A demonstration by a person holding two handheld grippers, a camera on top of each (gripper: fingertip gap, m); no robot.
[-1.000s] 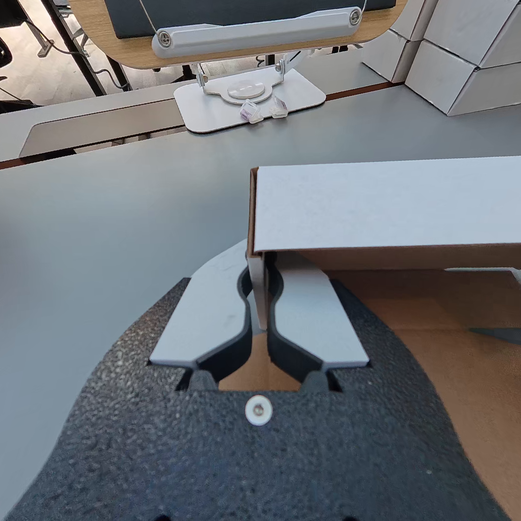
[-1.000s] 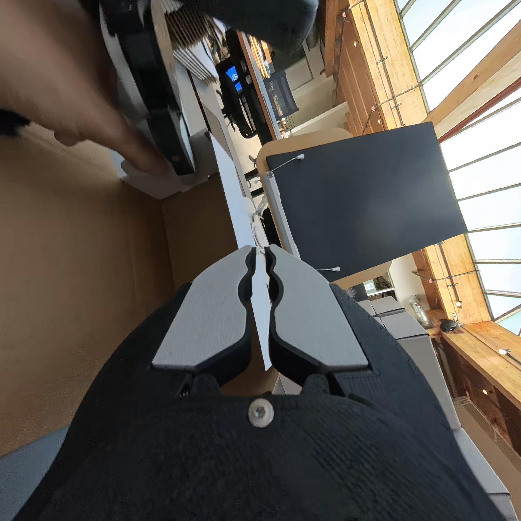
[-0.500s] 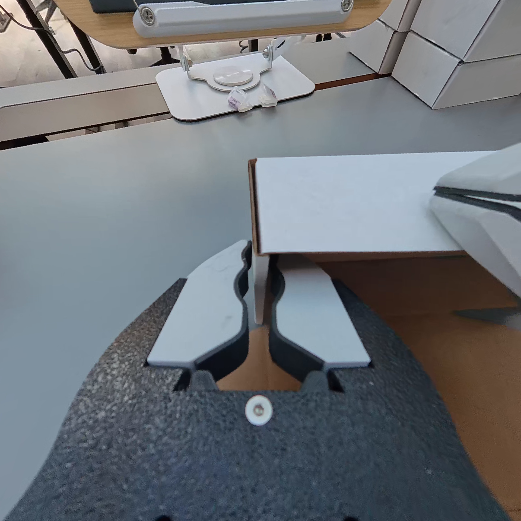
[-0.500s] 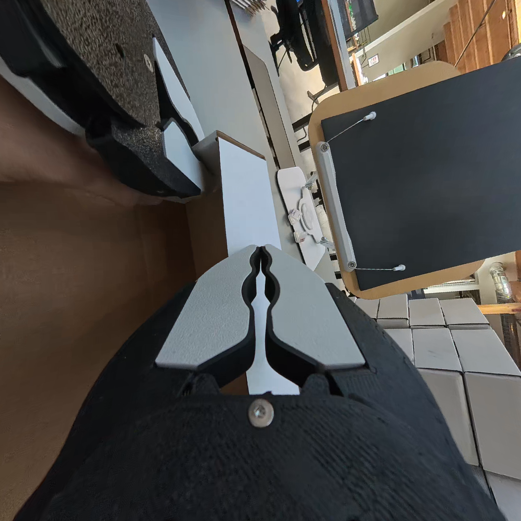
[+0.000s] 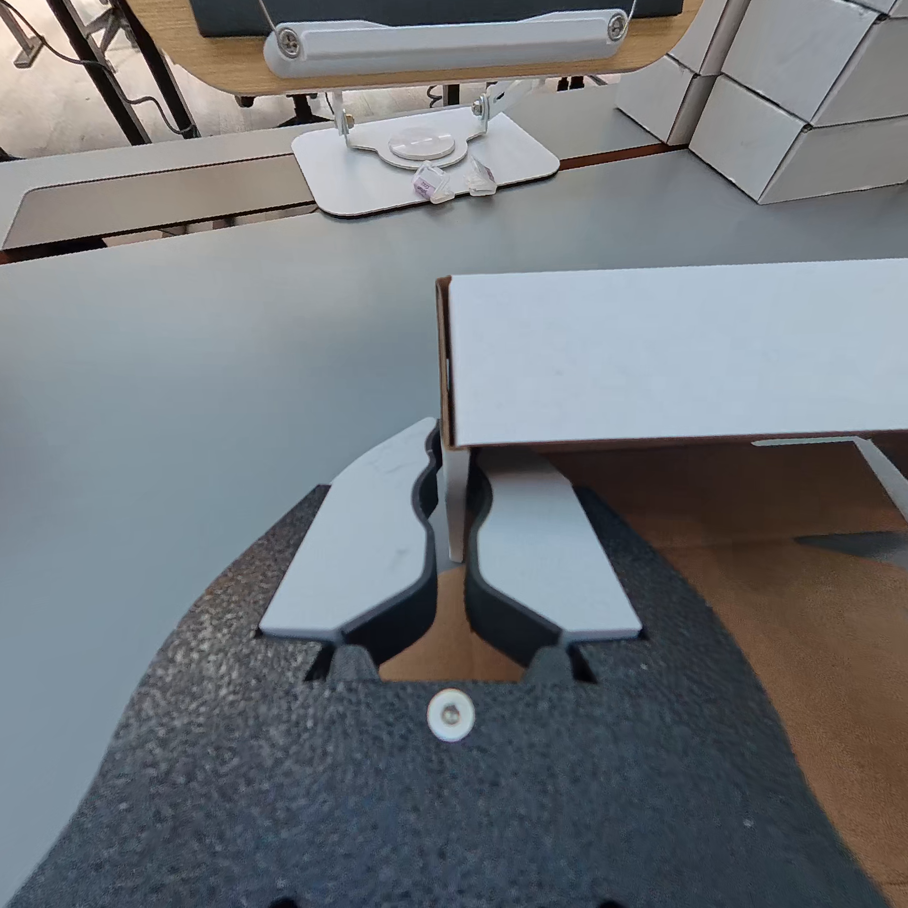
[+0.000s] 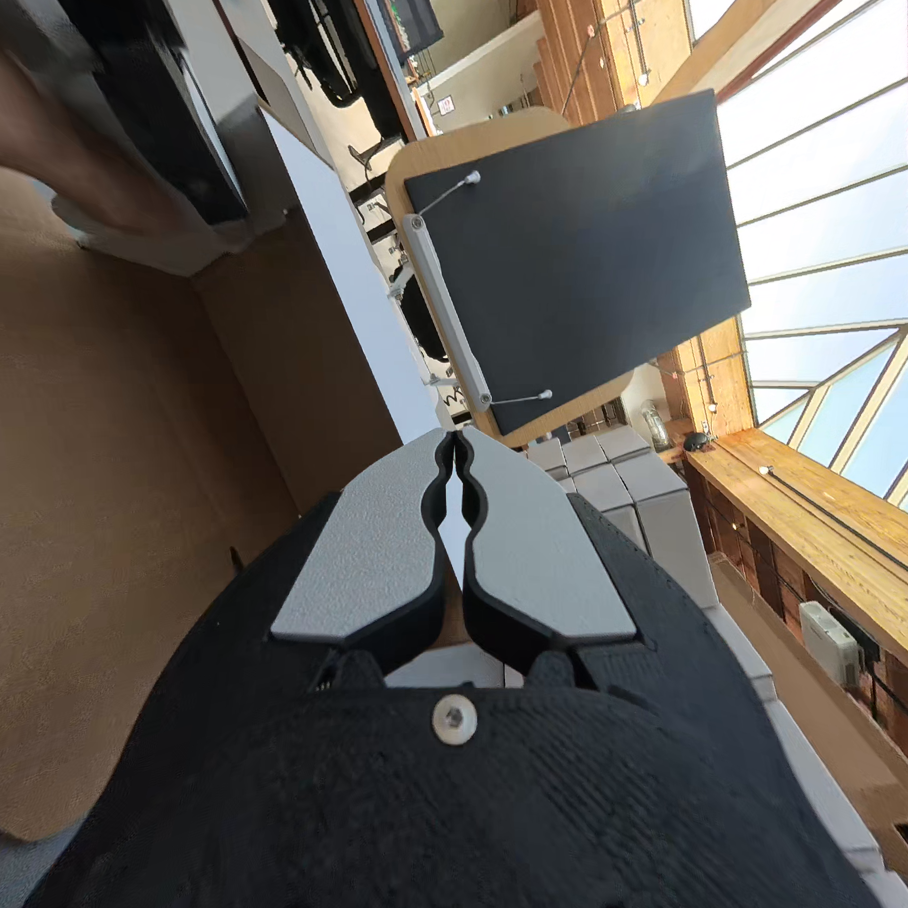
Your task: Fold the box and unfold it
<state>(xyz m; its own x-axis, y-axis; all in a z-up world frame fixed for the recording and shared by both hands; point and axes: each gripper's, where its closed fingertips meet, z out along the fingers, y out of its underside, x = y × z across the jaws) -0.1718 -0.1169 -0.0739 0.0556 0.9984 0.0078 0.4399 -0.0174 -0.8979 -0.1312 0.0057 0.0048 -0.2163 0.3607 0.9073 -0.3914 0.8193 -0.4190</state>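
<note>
- Left wrist view: the box (image 5: 678, 354) lies on the grey table (image 5: 196, 393), near side of the white stand base (image 5: 422, 167); white outer panel folded over towards the brown inside
- The left gripper (image 5: 454, 496) is narrowed onto the short white end flap (image 5: 454, 506) at the panel's left corner, pads pressing it from both sides
- Step, as I judge it: folding stage, raising and tucking a side wall; next move calls for keeping the flap upright while the long panel is brought down over it, without creasing off the score line
- Against the frame half a second back: the other gripper, then lying on the panel's right end, is out of this view; stand base sits lower in frame
- Right wrist view: the right gripper (image 6: 454, 457) is closed on the edge of the white panel (image 6: 339, 275), tips almost meeting; brown interior to its left
- A hand (image 6: 98, 196) with the other gripper is blurred at top left
- Versus half a second back: camera tilted, more windows in view, the other gripper farther away
</note>
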